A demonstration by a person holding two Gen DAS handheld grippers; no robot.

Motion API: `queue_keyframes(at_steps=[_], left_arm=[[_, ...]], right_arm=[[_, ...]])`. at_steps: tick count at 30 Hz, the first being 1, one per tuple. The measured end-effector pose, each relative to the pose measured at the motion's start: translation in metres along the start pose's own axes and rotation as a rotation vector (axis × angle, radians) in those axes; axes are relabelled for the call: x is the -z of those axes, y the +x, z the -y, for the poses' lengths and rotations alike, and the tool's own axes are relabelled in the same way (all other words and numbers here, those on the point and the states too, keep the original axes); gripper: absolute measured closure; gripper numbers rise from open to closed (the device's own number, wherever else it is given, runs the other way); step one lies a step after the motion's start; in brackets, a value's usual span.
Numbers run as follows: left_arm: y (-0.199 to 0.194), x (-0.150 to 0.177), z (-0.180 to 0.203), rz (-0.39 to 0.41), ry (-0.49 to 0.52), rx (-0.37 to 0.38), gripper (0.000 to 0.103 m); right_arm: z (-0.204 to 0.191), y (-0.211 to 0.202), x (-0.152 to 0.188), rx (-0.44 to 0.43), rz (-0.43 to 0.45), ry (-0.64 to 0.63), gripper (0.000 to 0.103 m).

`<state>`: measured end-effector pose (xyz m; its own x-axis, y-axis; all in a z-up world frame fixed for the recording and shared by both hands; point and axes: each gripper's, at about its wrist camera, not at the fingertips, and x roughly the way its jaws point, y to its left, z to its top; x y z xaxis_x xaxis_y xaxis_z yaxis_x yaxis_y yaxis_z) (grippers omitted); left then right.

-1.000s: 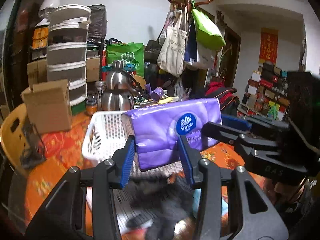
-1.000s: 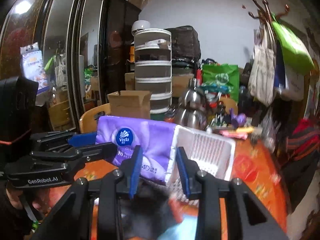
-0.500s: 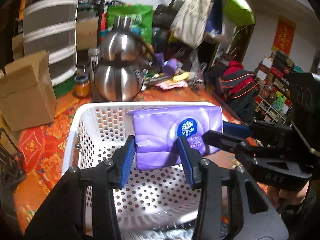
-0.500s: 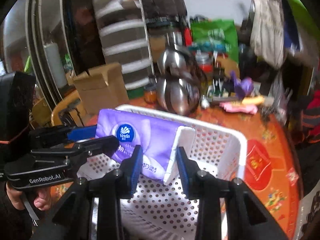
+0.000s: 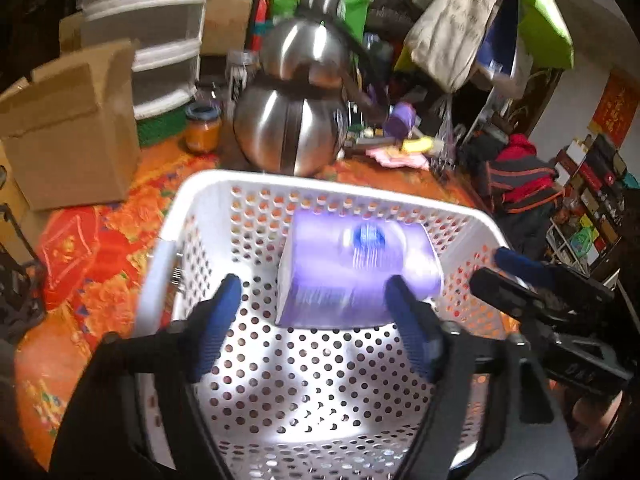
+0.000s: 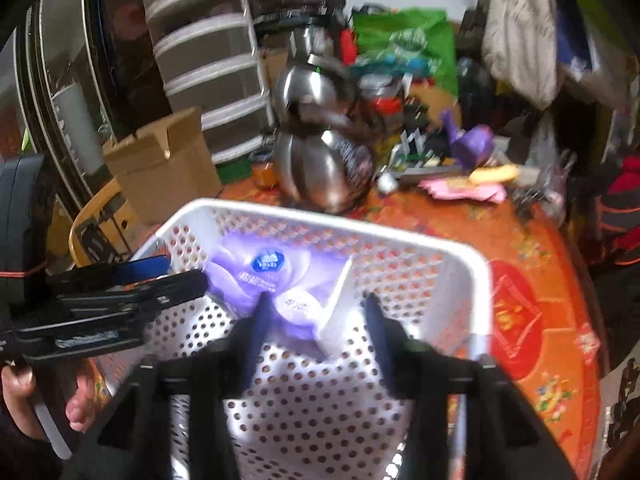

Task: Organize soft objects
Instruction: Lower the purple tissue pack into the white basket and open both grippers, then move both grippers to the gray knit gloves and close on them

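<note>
Left wrist view: the left gripper [image 5: 312, 304] is spread wide, released — the tissue pack [image 5: 360, 276] lies just ahead of it inside the basket [image 5: 168, 248]. The drop looks done; next, withdraw and fetch another soft item.

Right wrist view: the right gripper [image 6: 316, 316] is likewise released, its fingers either side of the pack's white end — hidden from the left.

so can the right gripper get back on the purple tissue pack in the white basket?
Probably yes. The right gripper is open just above the purple tissue pack inside the white perforated basket, with nothing between them.
</note>
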<state>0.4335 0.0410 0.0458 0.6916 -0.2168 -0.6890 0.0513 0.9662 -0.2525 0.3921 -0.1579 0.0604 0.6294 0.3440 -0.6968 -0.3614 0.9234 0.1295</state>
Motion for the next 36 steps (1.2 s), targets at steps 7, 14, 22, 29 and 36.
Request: queue_keyframes(at_steps=[7, 14, 22, 29, 36], left_arm=[[-0.051, 0.006, 0.02, 0.094, 0.078, -0.052, 0.006], [-0.095, 0.041, 0.018, 0.1, 0.064, -0.073, 0.006], [-0.154, 0.14, -0.005, 0.143, 0.038, -0.042, 0.006], [-0.155, 0.237, -0.012, 0.086, -0.011, -0.013, 0.006], [-0.145, 0.285, 0.001, 0.006, 0.025, -0.034, 0.007]], right_arm=[[0.001, -0.026, 0.001, 0.022, 0.04, 0.002, 0.03], [-0.001, -0.055, 0.027, -0.004, 0.069, 0.029, 0.03], [-0.007, -0.122, 0.113, 0.005, 0.15, 0.036, 0.02], [-0.025, -0.121, 0.197, -0.04, 0.1, 0.035, 0.019], [-0.037, -0.109, 0.209, -0.092, 0.083, 0.031, 0.021]])
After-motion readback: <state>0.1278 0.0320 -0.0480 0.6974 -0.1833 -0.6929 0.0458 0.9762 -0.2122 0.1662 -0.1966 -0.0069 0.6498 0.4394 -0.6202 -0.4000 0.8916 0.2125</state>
